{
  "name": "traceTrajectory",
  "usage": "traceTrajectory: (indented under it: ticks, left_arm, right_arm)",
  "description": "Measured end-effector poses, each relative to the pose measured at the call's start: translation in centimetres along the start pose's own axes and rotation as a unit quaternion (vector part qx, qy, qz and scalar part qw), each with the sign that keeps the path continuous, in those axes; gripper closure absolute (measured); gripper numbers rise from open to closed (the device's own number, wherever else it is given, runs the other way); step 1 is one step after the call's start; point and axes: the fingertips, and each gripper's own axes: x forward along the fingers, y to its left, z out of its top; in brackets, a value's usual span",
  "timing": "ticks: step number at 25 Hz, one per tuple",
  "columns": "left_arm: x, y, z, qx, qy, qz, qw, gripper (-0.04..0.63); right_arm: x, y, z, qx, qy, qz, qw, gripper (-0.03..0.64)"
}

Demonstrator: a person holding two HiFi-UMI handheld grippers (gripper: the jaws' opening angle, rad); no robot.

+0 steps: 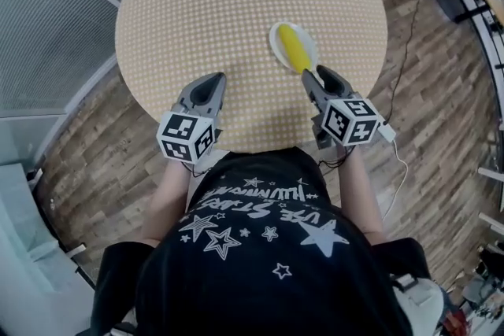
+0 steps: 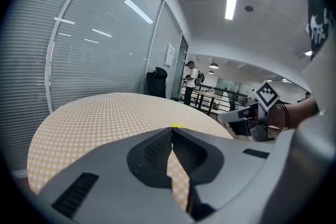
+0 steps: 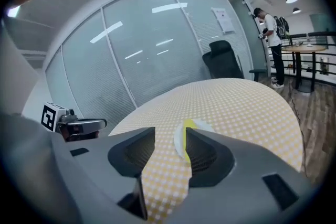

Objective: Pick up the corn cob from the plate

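On the left side of the head view, a glass wall with blinds [image 1: 43,27] runs beside a big round table [image 1: 213,4]. The table has a yellow cloth with tiny white squares. The left gripper [image 1: 211,83] hangs over the near edge of the table. Its two jaws are pressed together at the tips, and it has nothing in them. Only the cloth shows under them in the left gripper view.

Further right, a small white plate [image 1: 276,43] sits on the table. The corn cob [image 1: 295,48] lies on that plate. It is yellow and long, and its near end points at the person.

The right gripper [image 1: 313,79] is just beside the near end of the corn cob. In the right gripper view its jaws are spread partway, with a gap between them. The plate [image 3: 179,142] and the corn cob [image 3: 189,124] show in that gap, a little ahead of the tips. The jaws are not on the cob, and they have hold of nothing.

Past the table on the right is a brown wood floor [image 1: 441,98]. Far back in the room stand a black office chair [image 3: 223,63] and a person [image 3: 271,34] beside a small high table [image 3: 300,50].
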Motion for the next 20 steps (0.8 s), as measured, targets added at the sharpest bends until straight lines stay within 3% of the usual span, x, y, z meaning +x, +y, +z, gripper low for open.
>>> traceTrajectory:
  ticks: [3, 5, 10, 15, 20]
  left_arm:
    - [0.8, 1.0, 0.2, -0.014, 0.002, 0.023, 0.9996, 0.588]
    - [1.1, 1.4, 0.2, -0.021, 0.003, 0.037, 0.9991, 0.588]
    - [1.1, 3.0, -0.6, -0.043, 0.010, 0.062, 0.9971, 0.588]
    - [1.3, 4.1, -1.0, -0.054, 0.017, 0.077, 0.9954, 0.588]
    - [1.7, 4.8, -1.2, -0.057, 0.022, 0.084, 0.9946, 0.588]
  right_arm:
    - [2.7, -1.0, -0.3, -0.011, 0.055, 0.011, 0.998, 0.380]
    - [4.2, -1.6, -0.5, -0.023, 0.084, 0.014, 0.996, 0.357]
    - [7.6, -2.2, -0.7, -0.032, 0.133, 0.020, 0.990, 0.348]
    - [10.2, -3.0, -0.7, -0.107, 0.177, 0.009, 0.978, 0.342]
    - [12.4, -3.3, -1.9, -0.083, 0.211, 0.012, 0.974, 0.330]
